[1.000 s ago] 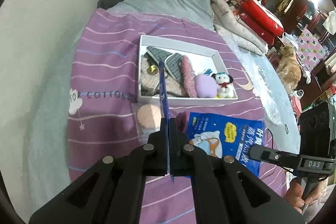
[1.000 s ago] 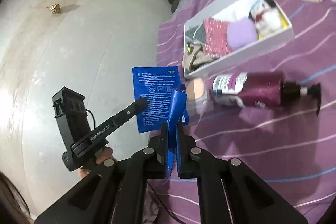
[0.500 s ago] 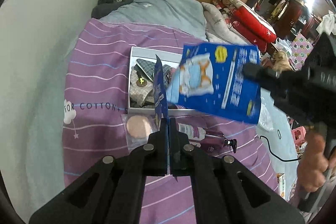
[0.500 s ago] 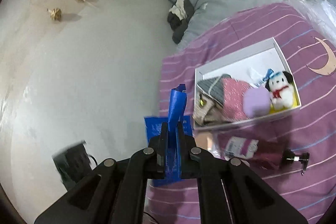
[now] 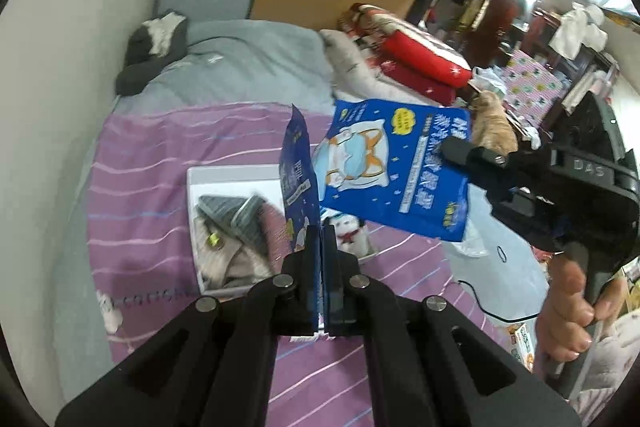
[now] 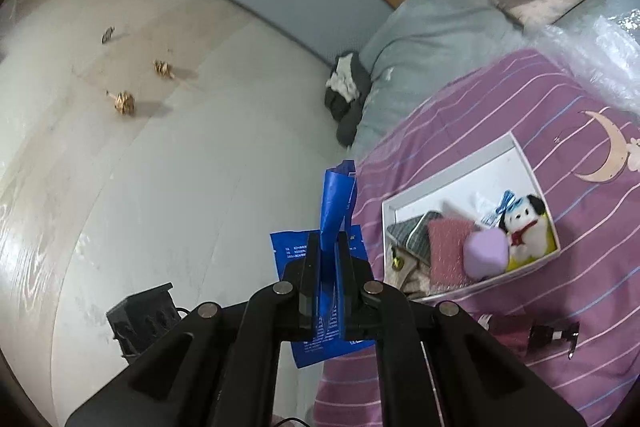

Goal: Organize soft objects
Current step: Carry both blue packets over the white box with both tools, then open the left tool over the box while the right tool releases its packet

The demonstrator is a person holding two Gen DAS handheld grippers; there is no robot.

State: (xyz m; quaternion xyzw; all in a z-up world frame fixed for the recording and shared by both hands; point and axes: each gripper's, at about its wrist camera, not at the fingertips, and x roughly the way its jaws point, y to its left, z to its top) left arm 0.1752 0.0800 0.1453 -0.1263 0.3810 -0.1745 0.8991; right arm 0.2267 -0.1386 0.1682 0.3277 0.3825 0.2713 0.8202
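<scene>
The blue pouch (image 5: 394,167) hangs in the air above the bed (image 5: 152,155), held at two edges at once; the left gripper (image 5: 322,227) is clamped on one edge, which stands up as a thin folded fin between its jaws, and the right gripper (image 5: 454,151) pinches the opposite side, with a hand (image 5: 568,311) on its handle. In the right wrist view the same right gripper (image 6: 328,247) is closed flat on a crumpled blue strip of the pouch (image 6: 336,199); no gap shows between the jaws beyond the film itself.

The pouch looks light and limp; it is glossy printed film, so likely slippery, and it bends wherever it is unsupported; the panel sags between the two grips instead of staying flat. It seems thin and nearly flat, though what fills it I cannot tell from here. The sealed margins are the place to hold, as both grippers do now; a grip in the middle would only bunch the film.

Below sits the white box (image 6: 516,163) on the purple sheet (image 6: 560,99); it already holds a plush dog (image 6: 522,223), a lilac pad (image 6: 486,253), a pink cloth (image 6: 448,247) and grey striped cloths (image 5: 236,217); free room is scarce, so the pouch would probably go in flat on top or slid upright along a wall. A pump bottle (image 6: 532,337) lies on the sheet near the box.
</scene>
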